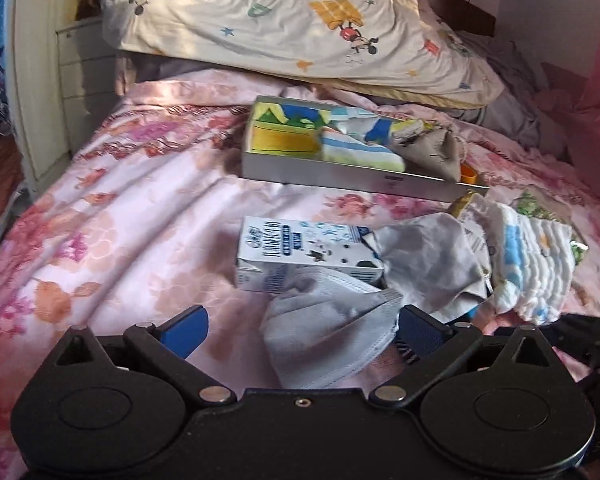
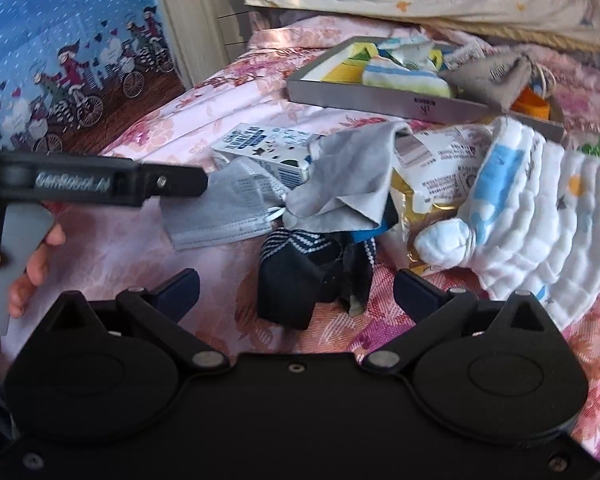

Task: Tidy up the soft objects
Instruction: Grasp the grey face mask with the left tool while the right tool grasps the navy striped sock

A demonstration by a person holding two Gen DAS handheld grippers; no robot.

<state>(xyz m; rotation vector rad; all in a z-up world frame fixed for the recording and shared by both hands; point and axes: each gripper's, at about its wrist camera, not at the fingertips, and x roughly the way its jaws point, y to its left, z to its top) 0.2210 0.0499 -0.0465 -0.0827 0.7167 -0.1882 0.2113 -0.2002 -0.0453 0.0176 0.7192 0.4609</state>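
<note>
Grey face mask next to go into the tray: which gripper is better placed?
Left, probably. The left gripper is open with the grey face mask lying between its jaws. The right gripper is open over the dark striped sock, off to the mask's side.

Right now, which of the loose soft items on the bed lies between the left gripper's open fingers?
The grey face mask. It sits directly between the left gripper fingers, in front of the milk carton; the grey cloth and white quilted cloth lie farther right.

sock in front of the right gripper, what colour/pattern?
Dark navy or black sock with white stripes at one end; shows best in the right wrist view.
</note>
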